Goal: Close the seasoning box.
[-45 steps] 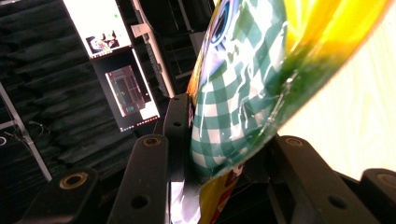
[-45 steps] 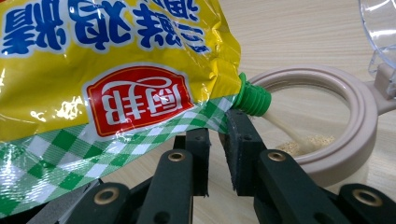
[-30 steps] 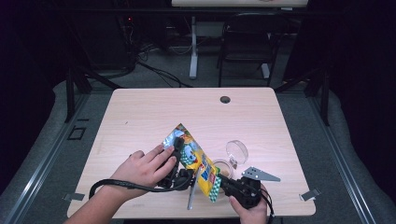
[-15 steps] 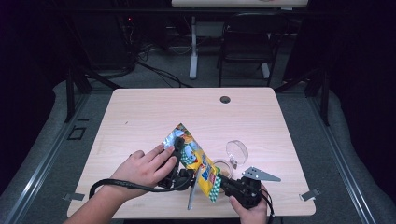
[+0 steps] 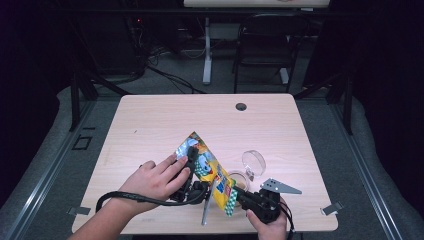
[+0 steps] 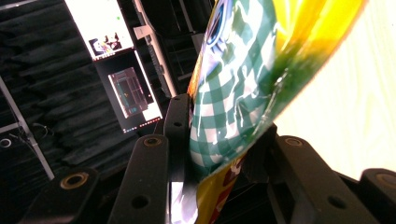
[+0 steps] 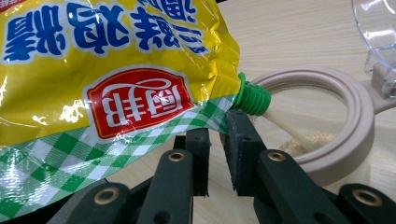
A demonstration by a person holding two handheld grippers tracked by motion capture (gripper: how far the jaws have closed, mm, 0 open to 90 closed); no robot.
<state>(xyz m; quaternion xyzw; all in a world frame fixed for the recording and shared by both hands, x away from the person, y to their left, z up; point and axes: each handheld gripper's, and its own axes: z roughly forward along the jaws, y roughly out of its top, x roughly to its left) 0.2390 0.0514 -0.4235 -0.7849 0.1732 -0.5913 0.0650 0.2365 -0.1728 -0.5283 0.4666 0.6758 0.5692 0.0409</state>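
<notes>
Dark walls and screens stand behind your light wooden table (image 5: 165, 125). Near its front edge, right of the middle, you hold a yellow bag (image 5: 210, 172) tilted, with one silver corner up toward the middle of the table and the low end over a round tan jar (image 5: 239, 181).

Look at the bag: it is shiny and crinkly, yellow on top with big blue letters, a red badge with white letters (image 7: 140, 105) in the middle, and a green-and-white check band (image 7: 93, 163) along its low edge. A green spout (image 7: 252, 99) sticks out at the low corner, and a thin stream of pale grains runs from it into the jar (image 7: 336, 154). A small heap of grains sits inside.

Your left gripper (image 5: 192, 172) is squeezed on the bag; in the left gripper view the check part (image 6: 229, 107) sits pinched between the jaws. Your right gripper (image 7: 216, 140) has its jaws almost together, with the bag's check edge just at their tips; you cannot tell if they pinch it.

The jar's clear lid (image 5: 253, 162) stands open, toward the table's right edge.
</notes>
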